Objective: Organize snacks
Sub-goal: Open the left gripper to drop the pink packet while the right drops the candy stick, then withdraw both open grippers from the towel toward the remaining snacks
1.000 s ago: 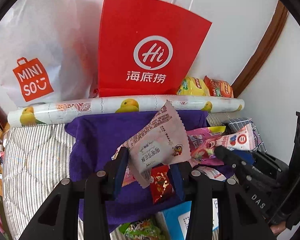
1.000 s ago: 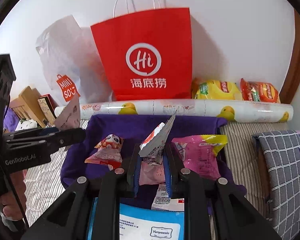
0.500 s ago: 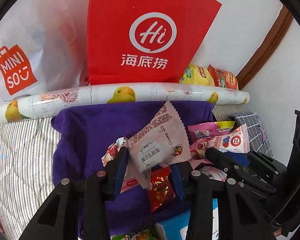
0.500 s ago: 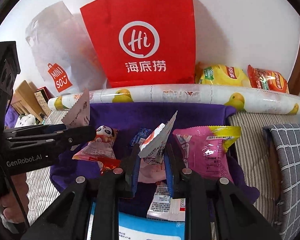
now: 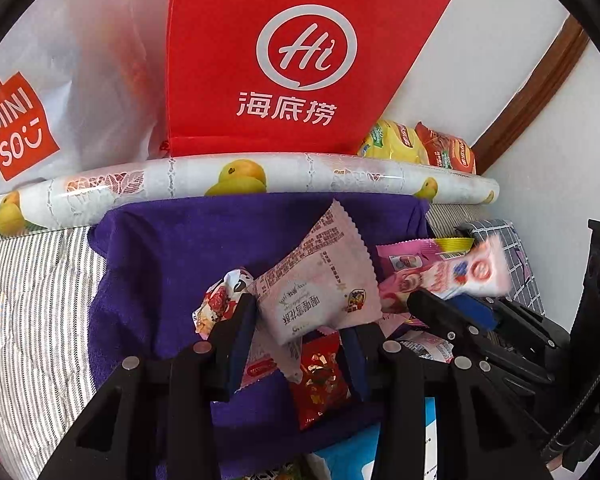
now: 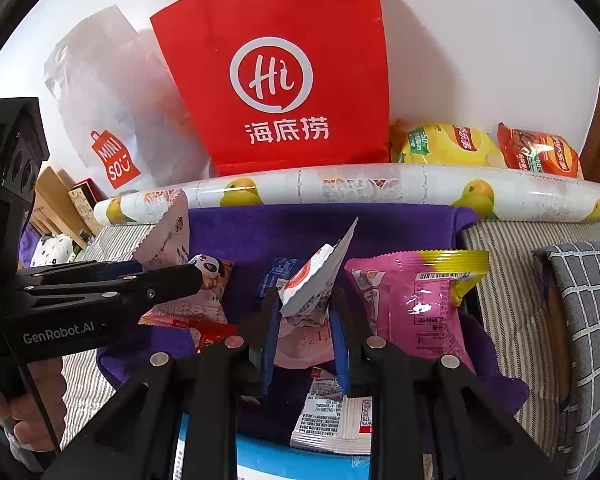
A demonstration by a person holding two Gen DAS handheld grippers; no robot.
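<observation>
Between the blue pads of the left gripper (image 5: pixel 298 330) a pale pink sachet (image 5: pixel 320 280) is pinched by its near corner, jaws almost fully closed on it, the packet tilting up and to the right over the purple cloth (image 5: pixel 168 264). Just beneath it lie a small red packet (image 5: pixel 320 380) and a panda-printed snack (image 5: pixel 220 300).

The right gripper (image 6: pixel 304 326) likewise pinches a thin white-and-red wrapper (image 6: pixel 316 280), standing on edge. Its jaws have just been easing apart a little, with the wrapper between them and the pads seemingly on it.

To its right lies a large pink bag with a yellow top (image 6: pixel 416 300); a white packet (image 6: pixel 332 420) and a blue-and-white box (image 6: pixel 284 460) lie nearest. Beyond the cloth is a fruit-printed roll (image 6: pixel 360 188), then a red paper bag (image 6: pixel 276 80), a white plastic bag (image 6: pixel 112 120) and yellow (image 6: pixel 448 146) and orange (image 6: pixel 540 152) packets against the wall.

Both hands seem to be setting their snacks down among those gathered on the cloth. Next comes opening each pair of jaws fully and lifting clear without dragging the light wrappers along.
</observation>
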